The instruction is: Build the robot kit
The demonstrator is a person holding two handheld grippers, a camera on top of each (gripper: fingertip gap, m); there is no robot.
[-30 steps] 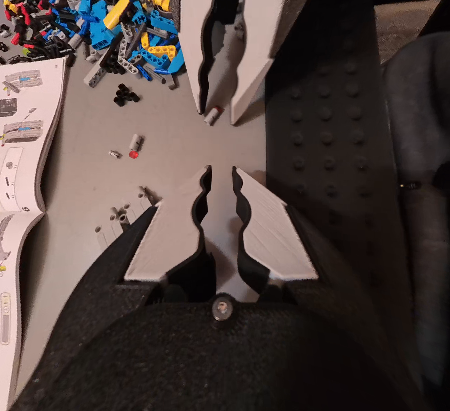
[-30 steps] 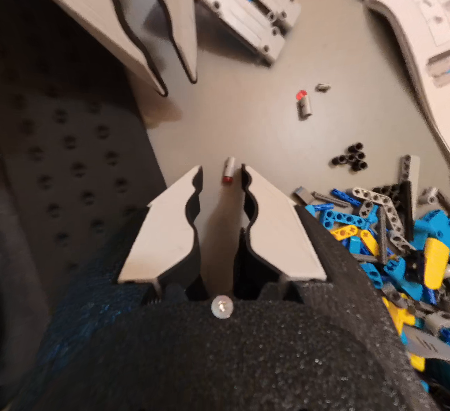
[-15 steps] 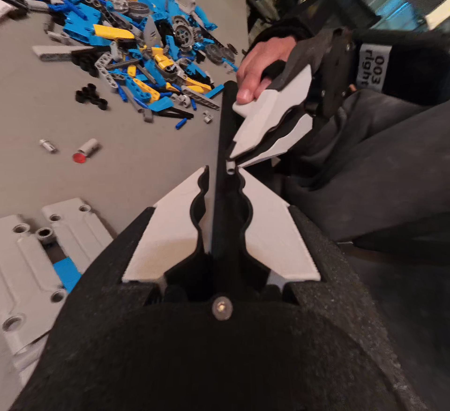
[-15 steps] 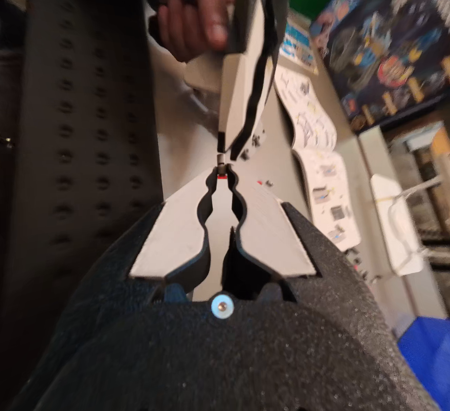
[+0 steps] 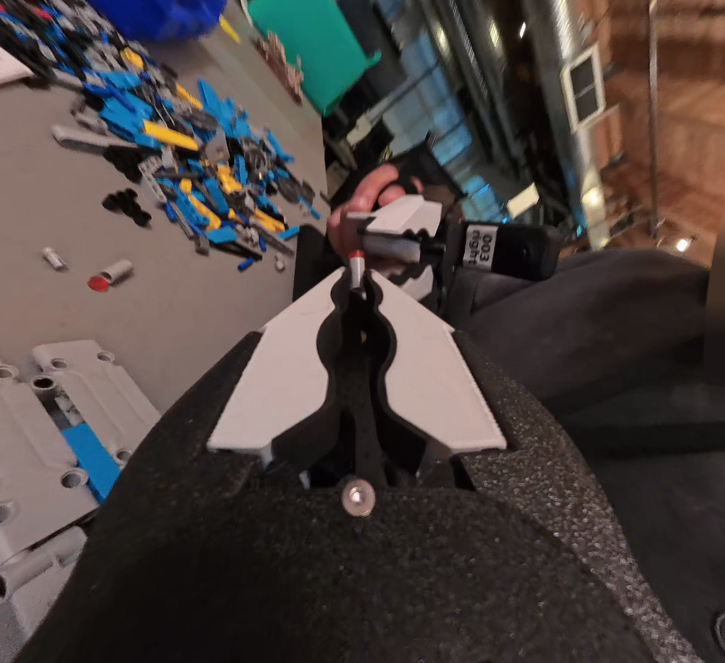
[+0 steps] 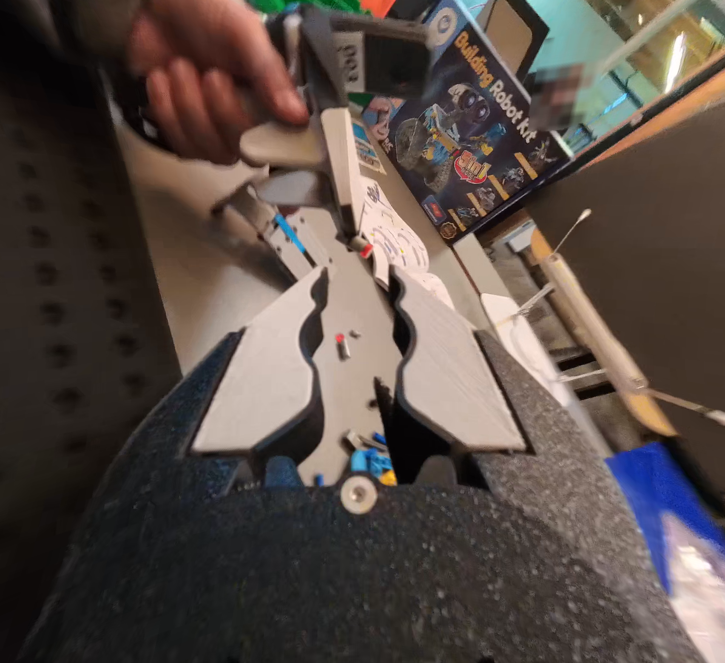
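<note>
Your left gripper (image 5: 357, 283): jaws pinch red-tipped grey pin (image 5: 356, 269) above table (image 5: 176, 310). Your right gripper (image 6: 359, 279): jaws wide, empty, just beside pin. 1 similar pin (image 5: 112, 275) near brick pile (image 5: 188, 157).

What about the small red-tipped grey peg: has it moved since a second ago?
Yes. The red-tipped peg rose off the grey table; the left gripper now pinches it.

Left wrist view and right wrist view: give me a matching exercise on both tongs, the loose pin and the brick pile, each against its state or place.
1. left tongs
2. right tongs
3. loose pin
4. brick pile

a. open, empty
b. lying alone on the grey table
c. shut on the red-tipped held pin
d. heap of blue, yellow, grey and black

Pairs: 1-c, 2-a, 3-b, 4-d
</note>
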